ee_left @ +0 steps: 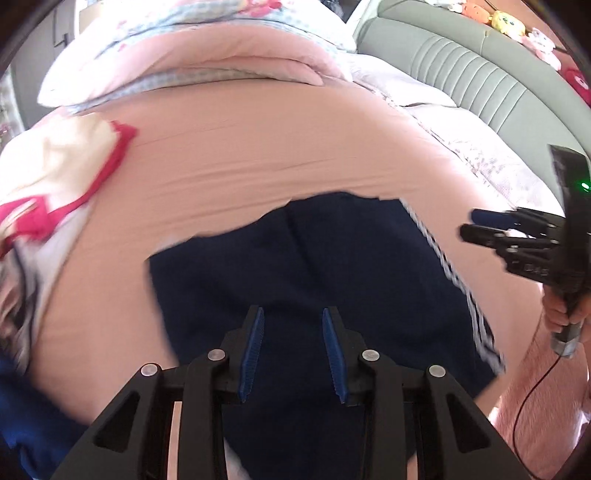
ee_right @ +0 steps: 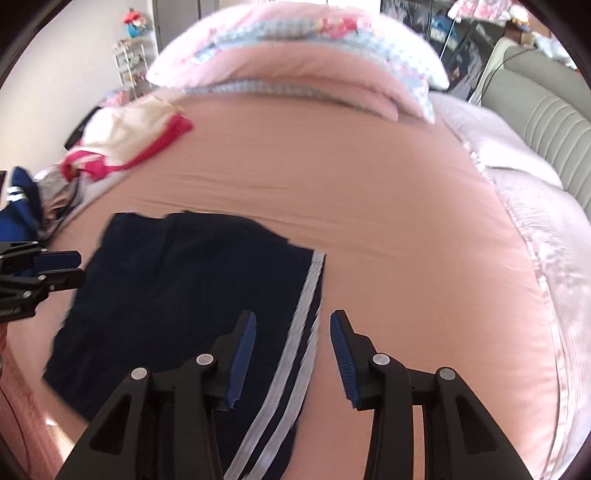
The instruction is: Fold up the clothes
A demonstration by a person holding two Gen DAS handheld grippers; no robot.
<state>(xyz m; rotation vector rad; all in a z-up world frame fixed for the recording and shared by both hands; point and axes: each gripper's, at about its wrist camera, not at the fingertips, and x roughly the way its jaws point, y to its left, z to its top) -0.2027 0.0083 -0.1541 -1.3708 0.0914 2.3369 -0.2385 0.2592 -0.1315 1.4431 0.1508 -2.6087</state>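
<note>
The bed (ee_right: 369, 192) under me is the biggest thing here, its pink sheet smooth and bare across the middle. At the far end lies a folded pink quilt (ee_right: 295, 74) with a flowered, checked cover. Along my right runs a pale frilled coverlet (ee_right: 535, 229), then a grey-green ribbed headboard (ee_left: 461, 74) with soft toys (ee_left: 506, 20) on top. Far left on the sheet sits a heap of other clothes (ee_right: 122, 147), cream and bright pink, well apart from my work.

The navy garment (ee_right: 177, 288) lies flat on the sheet near me, just under both tools. Its long axis runs from me toward the quilt, and the white-striped side seam (ee_right: 295, 362) follows that line along its right edge.

My left gripper (ee_left: 293, 354) hangs over the dark cloth with its blue pads parted and nothing between them. My right gripper (ee_right: 291, 358) hangs over the striped edge, likewise partly open and holding nothing.
</note>
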